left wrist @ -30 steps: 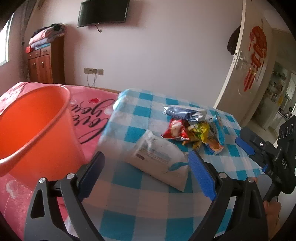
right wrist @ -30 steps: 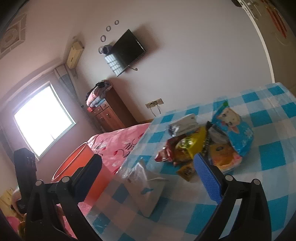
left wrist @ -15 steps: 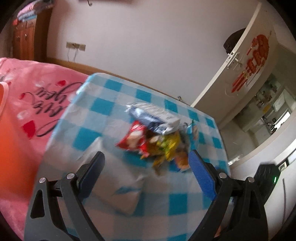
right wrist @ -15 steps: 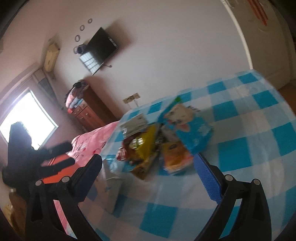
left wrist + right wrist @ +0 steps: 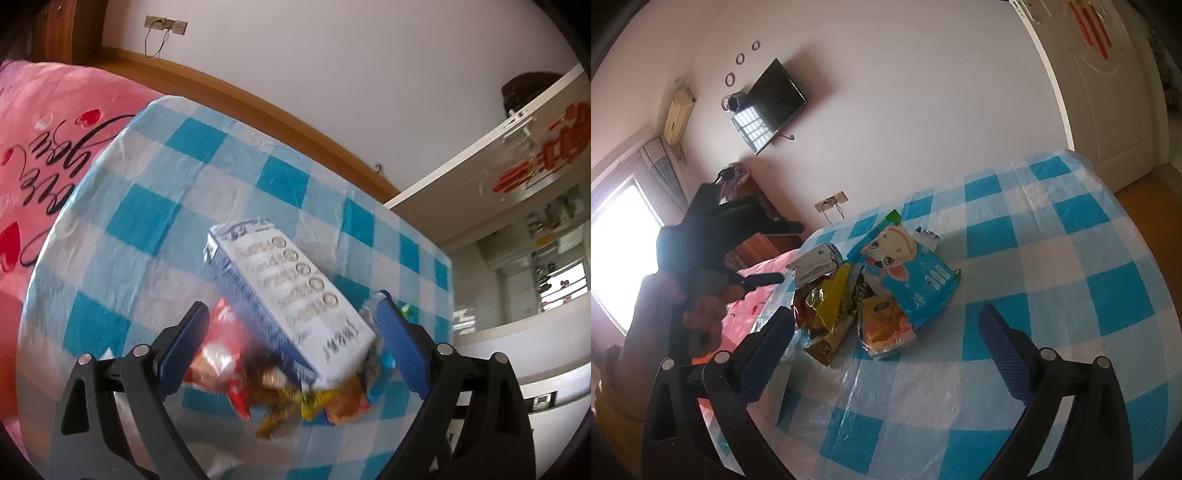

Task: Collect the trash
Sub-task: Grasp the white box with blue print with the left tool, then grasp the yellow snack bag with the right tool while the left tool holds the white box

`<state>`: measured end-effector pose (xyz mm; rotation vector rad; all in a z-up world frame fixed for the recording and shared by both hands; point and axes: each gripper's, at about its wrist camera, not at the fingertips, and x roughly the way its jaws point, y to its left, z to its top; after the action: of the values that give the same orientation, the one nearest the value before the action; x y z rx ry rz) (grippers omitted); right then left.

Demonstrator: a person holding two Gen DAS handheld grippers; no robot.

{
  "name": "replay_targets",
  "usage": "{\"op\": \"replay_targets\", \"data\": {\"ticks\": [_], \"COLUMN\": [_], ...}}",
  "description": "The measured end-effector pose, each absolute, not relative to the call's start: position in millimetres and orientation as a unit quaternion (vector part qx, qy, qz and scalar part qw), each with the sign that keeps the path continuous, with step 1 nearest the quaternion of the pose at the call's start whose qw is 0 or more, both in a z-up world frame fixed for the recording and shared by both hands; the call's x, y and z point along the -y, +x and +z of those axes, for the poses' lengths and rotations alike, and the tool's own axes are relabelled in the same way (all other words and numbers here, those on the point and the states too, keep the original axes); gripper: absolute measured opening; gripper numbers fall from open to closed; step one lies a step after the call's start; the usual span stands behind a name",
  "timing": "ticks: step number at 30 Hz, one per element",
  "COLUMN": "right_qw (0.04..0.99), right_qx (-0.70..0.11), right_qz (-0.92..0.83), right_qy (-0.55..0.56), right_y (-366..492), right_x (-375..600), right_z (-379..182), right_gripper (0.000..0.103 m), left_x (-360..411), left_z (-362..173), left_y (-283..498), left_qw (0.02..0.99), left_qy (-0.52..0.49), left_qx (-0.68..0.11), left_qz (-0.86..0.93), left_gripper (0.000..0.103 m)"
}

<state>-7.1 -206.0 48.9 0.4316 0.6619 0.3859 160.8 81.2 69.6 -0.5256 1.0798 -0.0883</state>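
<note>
A pile of snack wrappers lies on the blue-checked table [image 5: 155,218]. In the left wrist view my left gripper [image 5: 291,332] is open, its fingers straddling a white and blue carton [image 5: 291,291] that lies on top of a red wrapper [image 5: 218,358] and yellow wrappers [image 5: 314,400]. In the right wrist view my right gripper [image 5: 886,347] is open and empty above the table [image 5: 1052,258], short of the pile: a blue cartoon bag [image 5: 912,273], an orange bag [image 5: 886,325], a yellow bag [image 5: 831,306] and the carton [image 5: 814,264]. The left gripper [image 5: 753,280] shows dark at the pile's left.
A pink bedspread [image 5: 40,122] lies left of the table. A white door [image 5: 517,147] stands at the right. A white flat pack [image 5: 775,391] lies near my right gripper's left finger. A wooden dresser [image 5: 761,236] and a wall TV [image 5: 768,105] are behind.
My left gripper has swung right, away from the orange bucket, and dropped close over the wrapper pile. My right gripper has moved a little nearer the pile.
</note>
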Motion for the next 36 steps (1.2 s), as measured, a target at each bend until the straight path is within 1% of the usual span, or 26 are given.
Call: {"op": "replay_targets", "data": {"ticks": [9, 14, 18, 19, 27, 31, 36], "right_qw": [0.9, 0.896, 0.895, 0.895, 0.888, 0.878, 0.85], "right_qx": [-0.323, -0.325, -0.323, -0.324, -0.35, -0.37, -0.395], "right_qz": [0.193, 0.193, 0.192, 0.192, 0.194, 0.21, 0.265], "right_qy": [0.218, 0.234, 0.239, 0.24, 0.226, 0.221, 0.227], "right_y": [-6, -3, -2, -1, 5, 8, 7], "right_x": [215, 224, 228, 229, 223, 214, 195], "right_z": [46, 42, 43, 43, 35, 28, 19], "right_gripper": [0.098, 0.098, 0.098, 0.098, 0.098, 0.098, 0.098], "left_x": [-71, -69, -56, -50, -27, -28, -34], "left_z": [50, 40, 37, 38, 38, 39, 46], "left_y": [199, 198, 182, 176, 128, 108, 88], "left_qw": [0.81, 0.804, 0.807, 0.812, 0.815, 0.817, 0.834], "left_qy": [-0.198, -0.186, -0.166, -0.15, -0.125, -0.139, -0.154], "left_qx": [-0.552, -0.565, -0.566, -0.563, -0.563, -0.554, -0.523], "left_qz": [-0.006, -0.005, -0.023, -0.022, -0.061, -0.079, -0.084], "left_gripper": [0.092, 0.083, 0.07, 0.069, 0.069, 0.069, 0.069]}}
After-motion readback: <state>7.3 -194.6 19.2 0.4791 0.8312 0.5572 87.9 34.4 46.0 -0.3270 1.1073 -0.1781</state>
